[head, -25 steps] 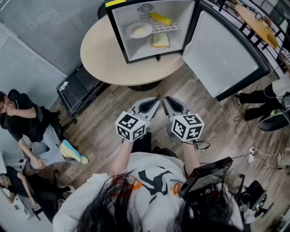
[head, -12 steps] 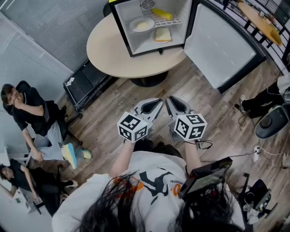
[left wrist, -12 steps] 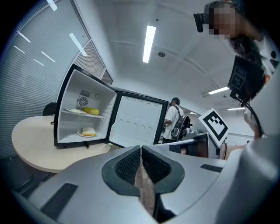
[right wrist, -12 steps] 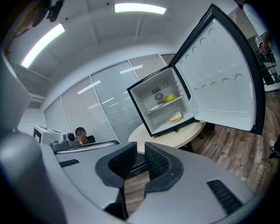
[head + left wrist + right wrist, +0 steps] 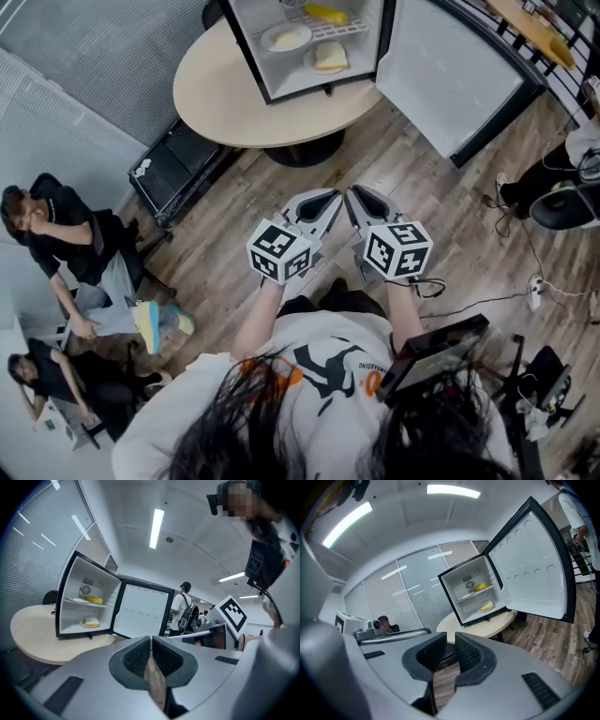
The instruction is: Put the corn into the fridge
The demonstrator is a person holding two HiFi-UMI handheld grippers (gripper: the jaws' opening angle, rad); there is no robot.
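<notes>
The yellow corn cob (image 5: 324,13) lies on the upper shelf of the open white mini fridge (image 5: 251,56), which stands on the round beige desk (image 5: 220,103). We have backed away, left gripper (image 5: 326,199) and right gripper (image 5: 359,197) empty, fingers (image 5: 137,659) together.

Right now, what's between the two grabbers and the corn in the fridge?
The head view shows bare wooden floor, then the round table, before the corn on the upper shelf of the open fridge.

An office: blinded glass partitions (image 5: 393,597), ceiling strip lights (image 5: 156,528), round meeting table (image 5: 211,94)
</notes>
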